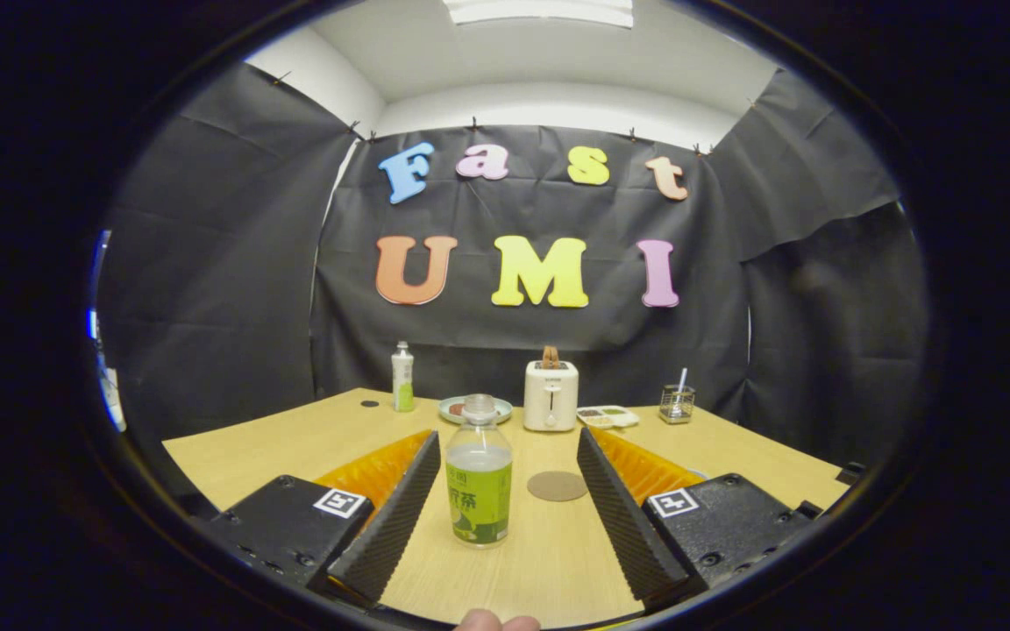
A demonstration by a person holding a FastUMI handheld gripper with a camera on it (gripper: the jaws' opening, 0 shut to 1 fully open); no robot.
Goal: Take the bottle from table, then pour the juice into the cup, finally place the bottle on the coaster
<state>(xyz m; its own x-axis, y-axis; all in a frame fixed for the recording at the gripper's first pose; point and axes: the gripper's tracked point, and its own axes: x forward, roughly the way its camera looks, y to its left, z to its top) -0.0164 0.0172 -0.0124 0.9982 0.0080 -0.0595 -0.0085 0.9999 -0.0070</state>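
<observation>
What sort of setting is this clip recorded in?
Likely a staged recording booth dressed as a kitchen table: black cloth walls hang around a wooden table with a toaster, plate and coaster. The claw is open, with a bottle standing between its fingers.

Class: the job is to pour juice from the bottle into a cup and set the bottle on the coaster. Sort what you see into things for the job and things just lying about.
For the job:
bottle, upright between the open gripper fingers, untouched
coaster, just beyond the bottle

Lying about:
toaster
plate
far bottle
snack tray
wire holder
</observation>
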